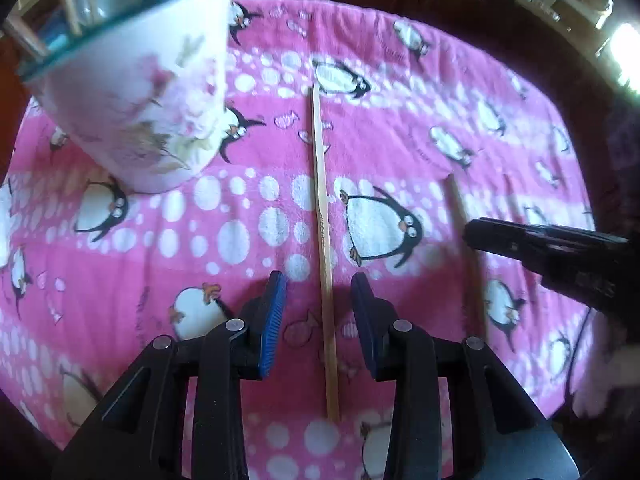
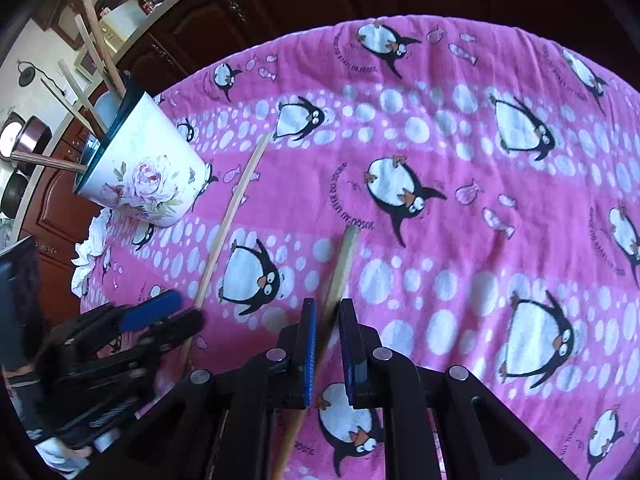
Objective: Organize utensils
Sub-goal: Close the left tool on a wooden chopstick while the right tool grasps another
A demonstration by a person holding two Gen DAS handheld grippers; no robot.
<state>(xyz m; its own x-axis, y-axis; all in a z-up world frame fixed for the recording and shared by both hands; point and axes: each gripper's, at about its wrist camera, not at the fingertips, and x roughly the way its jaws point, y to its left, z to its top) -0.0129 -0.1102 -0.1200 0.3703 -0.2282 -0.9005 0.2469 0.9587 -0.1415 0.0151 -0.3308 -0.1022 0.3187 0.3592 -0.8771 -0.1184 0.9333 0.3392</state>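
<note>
A white floral cup with a teal rim stands on the pink penguin cloth; it also shows in the right wrist view holding several wooden sticks. A long thin wooden chopstick lies on the cloth between the open jaws of my left gripper, untouched; it also shows in the right wrist view. My right gripper has its jaws nearly closed around a second, thicker chopstick, which rests on the cloth. The right gripper's body shows in the left wrist view.
Dark wooden cabinets line the far side. A countertop with pots and bottles sits at the left. A crumpled white cloth lies beside the cup. The left gripper shows at the lower left of the right wrist view.
</note>
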